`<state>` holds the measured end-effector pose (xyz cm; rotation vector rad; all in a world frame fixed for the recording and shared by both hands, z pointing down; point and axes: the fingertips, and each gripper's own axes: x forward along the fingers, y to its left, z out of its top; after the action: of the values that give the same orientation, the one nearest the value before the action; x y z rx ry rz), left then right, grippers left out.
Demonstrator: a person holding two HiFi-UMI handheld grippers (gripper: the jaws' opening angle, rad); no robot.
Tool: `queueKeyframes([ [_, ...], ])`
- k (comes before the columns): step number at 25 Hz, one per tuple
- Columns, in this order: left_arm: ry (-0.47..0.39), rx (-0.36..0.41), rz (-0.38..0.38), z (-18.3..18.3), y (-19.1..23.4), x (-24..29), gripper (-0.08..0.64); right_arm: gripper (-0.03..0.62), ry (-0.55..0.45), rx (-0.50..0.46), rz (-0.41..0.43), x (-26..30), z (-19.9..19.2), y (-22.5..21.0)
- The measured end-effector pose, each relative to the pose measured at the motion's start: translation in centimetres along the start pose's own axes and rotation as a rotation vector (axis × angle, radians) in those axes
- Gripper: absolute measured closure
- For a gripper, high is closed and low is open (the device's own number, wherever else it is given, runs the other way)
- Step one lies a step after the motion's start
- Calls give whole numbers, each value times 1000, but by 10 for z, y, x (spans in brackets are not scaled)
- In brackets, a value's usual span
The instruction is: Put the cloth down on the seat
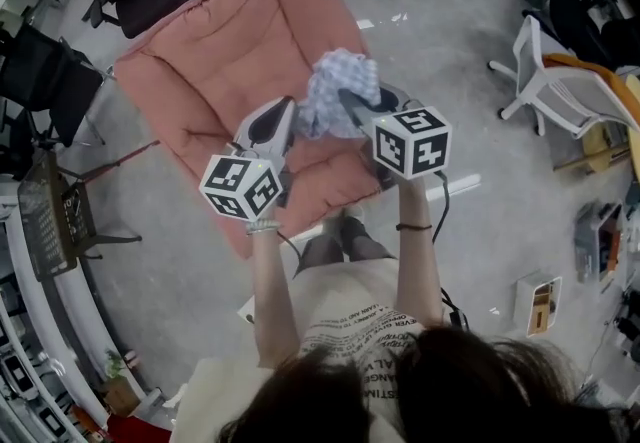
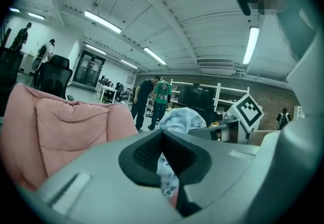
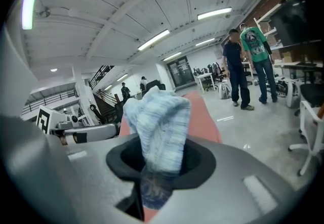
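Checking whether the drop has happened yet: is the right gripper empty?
No, in the right gripper view the cloth is pinched between the jaws of the right gripper and bunches up above them.

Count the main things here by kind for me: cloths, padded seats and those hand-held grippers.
pale blue checked cloth: 1
pink padded seat: 1
grey grippers: 2, the left gripper and the right gripper, both shut on the cloth
Total: 4
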<state>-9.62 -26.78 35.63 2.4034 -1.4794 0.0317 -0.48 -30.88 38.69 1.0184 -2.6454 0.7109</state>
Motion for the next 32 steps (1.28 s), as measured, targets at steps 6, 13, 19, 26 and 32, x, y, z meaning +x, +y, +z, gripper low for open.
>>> queueKeyframes([
  [6,64,-25,-6,-22,28,7,562,472,35,3,11,35,0,-10],
  [13,144,-21,-46,-46,64,39,561,472,86,-19,34,84,-10,-28],
  [19,181,-24,-63,-68,87,60,561,472,110,-24,52,113,-28,-48],
  [26,226,-67,-93,-105,101,80,561,472,143,27,76,146,-63,-72],
  [32,273,-88,-91,-148,121,93,561,472,197,54,68,173,-101,-101],
])
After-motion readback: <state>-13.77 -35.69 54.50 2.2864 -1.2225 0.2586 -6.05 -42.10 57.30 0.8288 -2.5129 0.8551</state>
